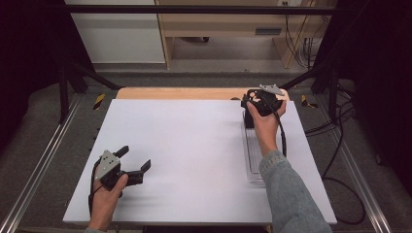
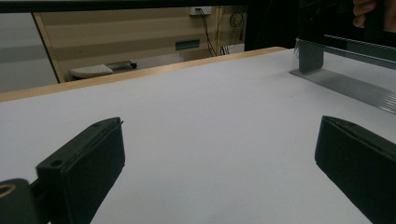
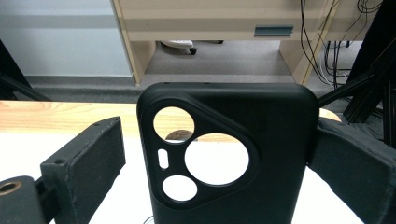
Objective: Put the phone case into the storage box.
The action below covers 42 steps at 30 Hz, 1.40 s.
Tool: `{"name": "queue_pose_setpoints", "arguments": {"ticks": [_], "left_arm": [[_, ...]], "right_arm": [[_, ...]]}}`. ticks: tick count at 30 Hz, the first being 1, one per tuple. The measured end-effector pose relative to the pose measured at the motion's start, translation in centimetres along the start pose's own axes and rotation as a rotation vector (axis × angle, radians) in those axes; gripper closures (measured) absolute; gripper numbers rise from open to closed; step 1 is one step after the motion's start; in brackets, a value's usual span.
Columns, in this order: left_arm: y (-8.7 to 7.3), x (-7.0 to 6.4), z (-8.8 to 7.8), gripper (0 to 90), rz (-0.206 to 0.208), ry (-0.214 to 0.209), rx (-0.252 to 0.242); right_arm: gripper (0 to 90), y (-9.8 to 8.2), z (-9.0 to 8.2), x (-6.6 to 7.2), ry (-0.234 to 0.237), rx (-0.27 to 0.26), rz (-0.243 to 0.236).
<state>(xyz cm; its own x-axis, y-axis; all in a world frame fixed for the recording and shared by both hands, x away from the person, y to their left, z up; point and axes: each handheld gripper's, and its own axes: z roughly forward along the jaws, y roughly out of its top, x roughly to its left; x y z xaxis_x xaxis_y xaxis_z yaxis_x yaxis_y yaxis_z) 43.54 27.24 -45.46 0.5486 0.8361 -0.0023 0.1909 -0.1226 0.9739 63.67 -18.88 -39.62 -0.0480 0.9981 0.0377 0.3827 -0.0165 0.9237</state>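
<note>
Upright, a black phone case (image 3: pixel 224 154) sits between the right tool's (image 3: pixel 215 163) spread jaws above a clear tray (image 1: pixel 253 160).

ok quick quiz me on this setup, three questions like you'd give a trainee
1. True or false: the left gripper is holding something between its jaws.
2. What stands between the jaws of the right gripper? A) a black phone case B) a white cup C) a red box
3. How many round holes does the case's camera cut-out have, leaving aside the small slot?

Key: 1 false, its jaws are spread over bare white table. 2 A. 3 three.
</note>
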Motion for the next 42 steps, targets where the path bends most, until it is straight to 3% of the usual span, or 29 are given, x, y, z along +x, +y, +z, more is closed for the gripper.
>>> {"name": "queue_pose_setpoints", "arguments": {"ticks": [42], "left_arm": [[0.05, -0.08, -0.05, 1.6, 0.007, -0.001, 0.001]], "right_arm": [[6.3, 0.62, -0.82, 0.10, -0.007, -0.060, 0.006]]}}
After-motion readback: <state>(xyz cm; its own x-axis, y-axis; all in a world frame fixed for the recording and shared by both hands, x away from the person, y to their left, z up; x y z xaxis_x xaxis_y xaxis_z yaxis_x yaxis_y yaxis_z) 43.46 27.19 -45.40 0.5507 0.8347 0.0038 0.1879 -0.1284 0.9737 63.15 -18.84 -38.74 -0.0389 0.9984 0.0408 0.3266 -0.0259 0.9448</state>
